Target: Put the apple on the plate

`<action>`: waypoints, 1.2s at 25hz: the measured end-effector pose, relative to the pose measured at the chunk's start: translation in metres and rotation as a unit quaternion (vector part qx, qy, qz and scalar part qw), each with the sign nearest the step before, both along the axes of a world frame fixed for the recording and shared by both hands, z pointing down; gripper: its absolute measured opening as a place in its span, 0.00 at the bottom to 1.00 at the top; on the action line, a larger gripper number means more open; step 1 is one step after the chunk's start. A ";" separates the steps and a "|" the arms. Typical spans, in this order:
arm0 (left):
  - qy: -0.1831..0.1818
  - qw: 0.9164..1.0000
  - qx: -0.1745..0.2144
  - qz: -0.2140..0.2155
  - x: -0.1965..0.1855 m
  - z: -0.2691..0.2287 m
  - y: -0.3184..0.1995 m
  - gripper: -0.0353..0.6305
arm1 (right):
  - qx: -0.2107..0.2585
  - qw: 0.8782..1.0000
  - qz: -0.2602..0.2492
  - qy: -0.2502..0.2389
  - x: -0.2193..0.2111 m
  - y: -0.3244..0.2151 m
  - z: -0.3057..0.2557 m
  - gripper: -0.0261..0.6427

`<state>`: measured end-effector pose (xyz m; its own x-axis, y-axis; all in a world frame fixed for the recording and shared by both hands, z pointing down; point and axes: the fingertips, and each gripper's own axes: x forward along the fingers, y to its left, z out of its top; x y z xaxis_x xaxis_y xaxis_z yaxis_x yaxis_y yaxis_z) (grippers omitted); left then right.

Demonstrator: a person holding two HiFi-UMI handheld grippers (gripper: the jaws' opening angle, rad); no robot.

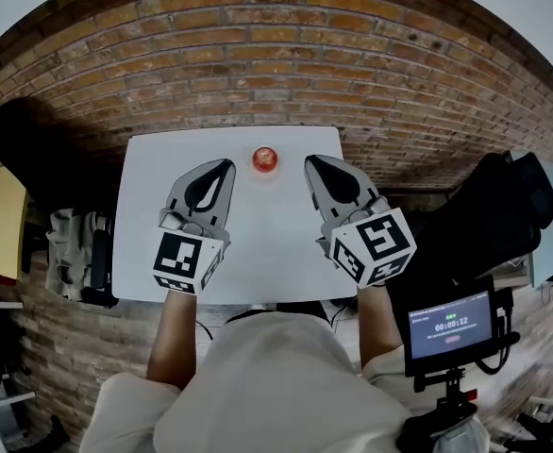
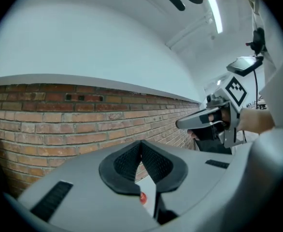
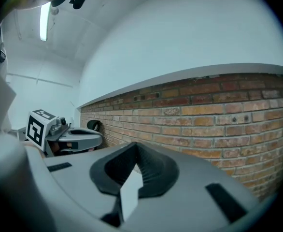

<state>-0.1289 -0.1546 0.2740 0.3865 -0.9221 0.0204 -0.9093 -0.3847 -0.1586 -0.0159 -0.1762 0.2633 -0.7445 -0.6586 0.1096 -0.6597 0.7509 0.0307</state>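
A small red apple (image 1: 265,159) sits near the far edge of the white table (image 1: 258,243), midway between my two grippers. Whether a plate lies under it I cannot tell. My left gripper (image 1: 227,166) is held above the table to the apple's left, jaws shut and empty. The right gripper (image 1: 310,161) hangs to its right, also shut on nothing. In the left gripper view the closed pads (image 2: 153,166) meet at the tip, and a sliver of the apple (image 2: 142,197) shows below them. The right gripper view shows its pads (image 3: 151,170) together over the table.
Brick floor surrounds the small table. A black bag (image 1: 503,206) lies to the right, and a small monitor (image 1: 449,324) on a stand is at the near right. A grey rack (image 1: 74,253) and a yellow seat (image 1: 1,220) stand to the left.
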 end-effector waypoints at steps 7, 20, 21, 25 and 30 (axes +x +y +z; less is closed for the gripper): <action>-0.012 1.000 0.011 -0.003 0.006 -0.013 0.016 0.06 | 0.011 1.000 0.005 0.002 0.003 0.015 -0.011 0.04; -0.007 0.999 0.031 -0.005 0.020 -0.019 0.032 0.06 | 0.019 0.999 0.027 0.013 0.018 0.035 -0.015 0.04; -0.007 0.999 0.032 -0.005 0.021 -0.020 0.033 0.06 | 0.019 0.999 0.028 0.014 0.019 0.036 -0.015 0.04; -0.008 1.000 0.030 -0.003 0.022 -0.020 0.035 0.06 | 0.014 0.999 0.030 0.016 0.020 0.037 -0.013 0.04; -0.006 1.000 0.030 0.001 0.026 -0.019 0.037 0.06 | 0.011 0.999 0.035 0.018 0.025 0.039 -0.010 0.04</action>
<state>-0.1028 -0.1172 0.2551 0.3891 -0.9207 -0.0309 -0.9063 -0.3765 -0.1922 0.0093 -0.1369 0.2533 -0.6929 -0.7109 0.1200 -0.7082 0.7024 0.0715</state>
